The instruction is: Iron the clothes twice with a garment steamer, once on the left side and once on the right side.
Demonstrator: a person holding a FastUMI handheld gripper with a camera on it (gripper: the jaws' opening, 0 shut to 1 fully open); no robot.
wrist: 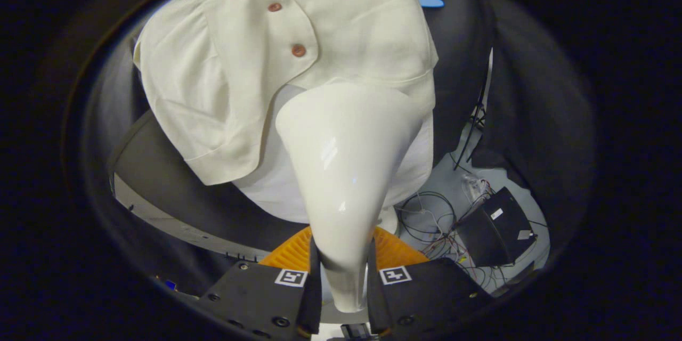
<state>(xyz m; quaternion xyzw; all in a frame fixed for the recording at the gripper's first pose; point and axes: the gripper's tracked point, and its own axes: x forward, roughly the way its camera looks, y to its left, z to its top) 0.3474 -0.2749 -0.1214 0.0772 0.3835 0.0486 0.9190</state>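
A cream shirt (298,64) hung against the black cloth wall, well ahead of the tongs' fingers, and it was the largest thing in sight. Its front placket carried three reddish-brown buttons (298,50) in a slanted row, and the left front panel lay folded over with its hem just left of the steamer's wide end. Below the hem a paler white layer of cloth showed beneath the cream one.

The white garment steamer (346,170) was next in size: a glossy funnel-shaped head, narrow at the fingers and widening toward the shirt. Its broad mouth lay against the lower middle of the shirt, just below the lowest button; whether it touched the fabric could not be told.

The tongs (343,282) were clenched on the steamer's narrow neck, one black finger (311,287) pressing each side, each carrying a square black-and-white marker. Behind the fingers sat an orange ribbed part (397,250), its nature unclear.

To the right of the steamer, down on a pale floor (453,181), lay a black box (495,229) tilted on its side, and just left of it a tangle of thin cables (431,218).
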